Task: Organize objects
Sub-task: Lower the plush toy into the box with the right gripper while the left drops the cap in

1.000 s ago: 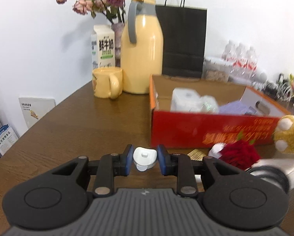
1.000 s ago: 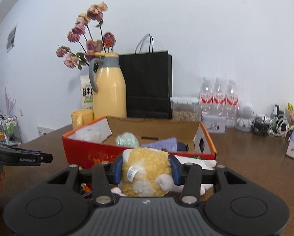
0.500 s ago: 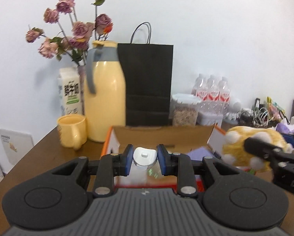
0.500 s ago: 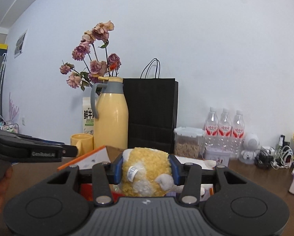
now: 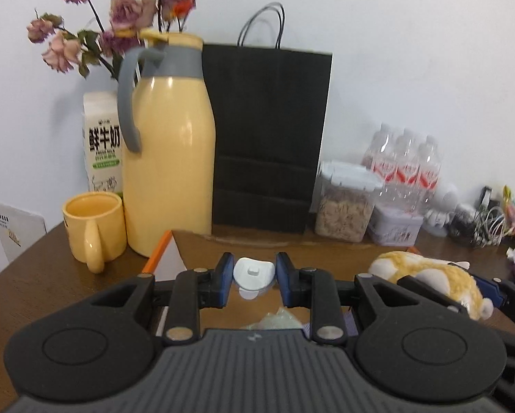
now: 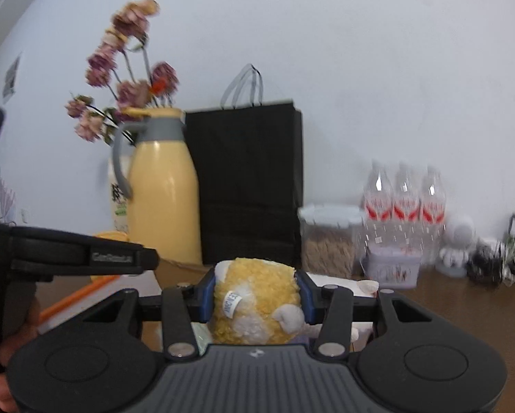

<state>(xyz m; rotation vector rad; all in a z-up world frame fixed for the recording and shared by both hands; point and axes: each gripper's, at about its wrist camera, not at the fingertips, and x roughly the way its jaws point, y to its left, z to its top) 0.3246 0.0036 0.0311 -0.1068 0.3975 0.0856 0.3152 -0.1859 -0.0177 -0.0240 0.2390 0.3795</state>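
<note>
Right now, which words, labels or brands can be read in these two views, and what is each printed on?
"鲜牛奶": large dark characters on the milk carton; the small print under them is too small to read.
Raised brand lettering on the left hand-held gripper: blurred, unreadable.
Tag on the plush toy: printed letters, blurred.
Red labels on the water bottles: unreadable.

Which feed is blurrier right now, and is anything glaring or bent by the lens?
Right wrist view: softer, with the flowers and water bottles smeared. Left wrist view: sharper, the milk carton print readable, a window glint on the yellow jug. Both views: fisheye bowing and dark corners.
</note>
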